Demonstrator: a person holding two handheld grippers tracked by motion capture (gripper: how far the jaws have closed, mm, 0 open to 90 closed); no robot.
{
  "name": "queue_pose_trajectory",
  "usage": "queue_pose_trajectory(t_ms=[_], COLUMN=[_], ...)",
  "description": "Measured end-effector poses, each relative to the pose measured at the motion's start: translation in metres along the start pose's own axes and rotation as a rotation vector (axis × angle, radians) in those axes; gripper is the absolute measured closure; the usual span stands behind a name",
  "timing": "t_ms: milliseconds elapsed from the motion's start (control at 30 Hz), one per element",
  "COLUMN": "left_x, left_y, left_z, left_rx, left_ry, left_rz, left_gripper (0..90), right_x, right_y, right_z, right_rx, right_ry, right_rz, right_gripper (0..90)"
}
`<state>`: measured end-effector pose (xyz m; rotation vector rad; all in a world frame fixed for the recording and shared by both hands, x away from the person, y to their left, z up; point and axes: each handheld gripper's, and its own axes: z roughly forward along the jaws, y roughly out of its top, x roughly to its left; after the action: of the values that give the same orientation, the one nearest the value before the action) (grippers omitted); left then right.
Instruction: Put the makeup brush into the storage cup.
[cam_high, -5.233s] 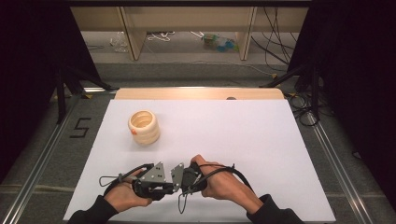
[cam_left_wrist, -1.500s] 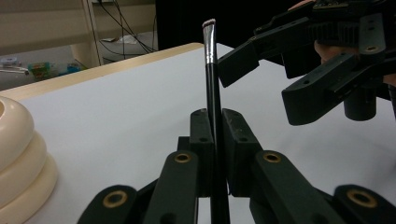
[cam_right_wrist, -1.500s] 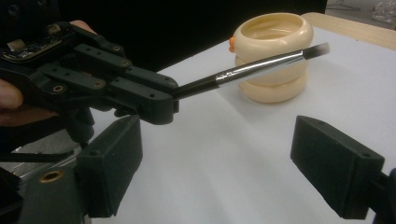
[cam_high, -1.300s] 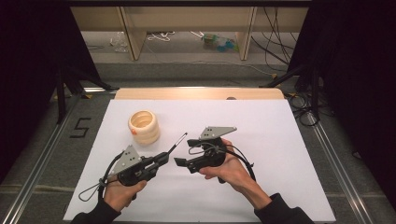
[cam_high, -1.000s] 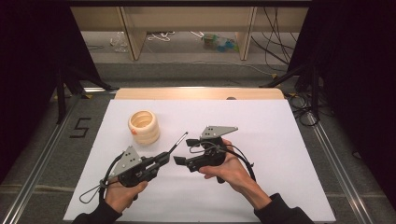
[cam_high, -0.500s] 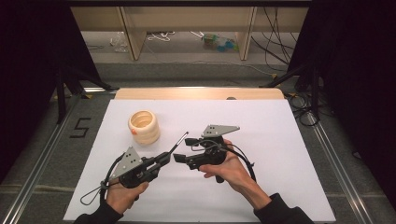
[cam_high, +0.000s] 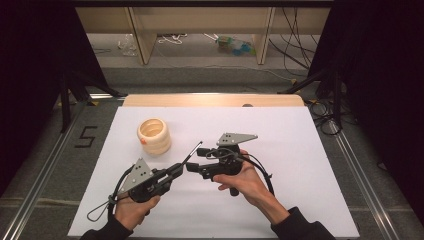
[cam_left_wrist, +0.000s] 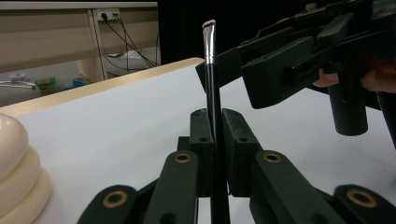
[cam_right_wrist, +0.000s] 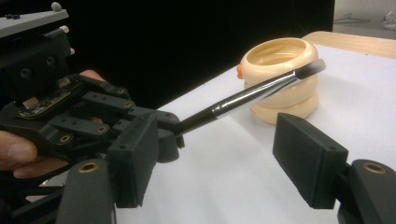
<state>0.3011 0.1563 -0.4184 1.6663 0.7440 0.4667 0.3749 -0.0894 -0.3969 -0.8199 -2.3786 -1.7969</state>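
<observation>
My counter (cam_high: 300, 150) is covered by a white sheet, with a strip of pale wood showing along its far edge. Dark curtains hang on both sides of it. Beyond the far edge is a grey floor with loose cables (cam_high: 295, 55), the legs of a light wooden bench (cam_high: 142, 42) and a bit of clutter under it. A "5" (cam_high: 86, 136) is marked on the floor left of the counter.

On the sheet, toward the far left, stands a cream holder (cam_high: 154, 135) shaped like stacked rings, open at the top, with a small orange spot on its side.

The makeup brush (cam_high: 192, 152) is off the counter — my left gripper (cam_high: 176, 170) has its jaws pressed together on the black handle, and the brush runs out past them, up and to the right in the high view. In the left gripper view the handle stands straight up between my jaws, the metal ferrule and short tip at the top.

My right gripper (cam_high: 194, 160) faces the left one from the right, just beside the brush. Its jaws stand apart (they have just been closing in) with the brush between them, and the pads are not pressing on it. From the right gripper view the bristle end lies in front of the holder, well short of it in the high view.
</observation>
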Motion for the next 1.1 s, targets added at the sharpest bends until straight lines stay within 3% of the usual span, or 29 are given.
queue_pose_trajectory(t_ms=[600,667,733,867,1100], left_x=[-0.0053,-0.005,-0.0067,-0.0063,-0.0086], left_y=[0.0004,0.0009,0.0007,0.0014,0.0016], left_z=[0.0002,0.0001,-0.0001,-0.0007,-0.0008], left_rx=[-0.016,-0.021,-0.02,-0.024,-0.032], left_ry=[-0.008,-0.015,-0.01,-0.011,-0.013], left_rz=[-0.001,0.014,-0.007,0.014,0.002], left_gripper=[83.0,83.0,83.0,83.0,83.0], right_x=[-0.001,-0.0009,-0.001,-0.0009,-0.0022], right_y=[0.0005,0.0002,0.0001,-0.0001,-0.0006], right_z=[0.0011,0.0015,0.0014,0.0017,0.0015], right_rx=[-0.057,-0.061,-0.061,-0.069,-0.081], right_ry=[0.064,0.07,0.075,0.086,0.1], right_rz=[0.078,0.087,0.092,0.095,0.104], right_gripper=[51.6,54.1,56.1,59.7,64.4])
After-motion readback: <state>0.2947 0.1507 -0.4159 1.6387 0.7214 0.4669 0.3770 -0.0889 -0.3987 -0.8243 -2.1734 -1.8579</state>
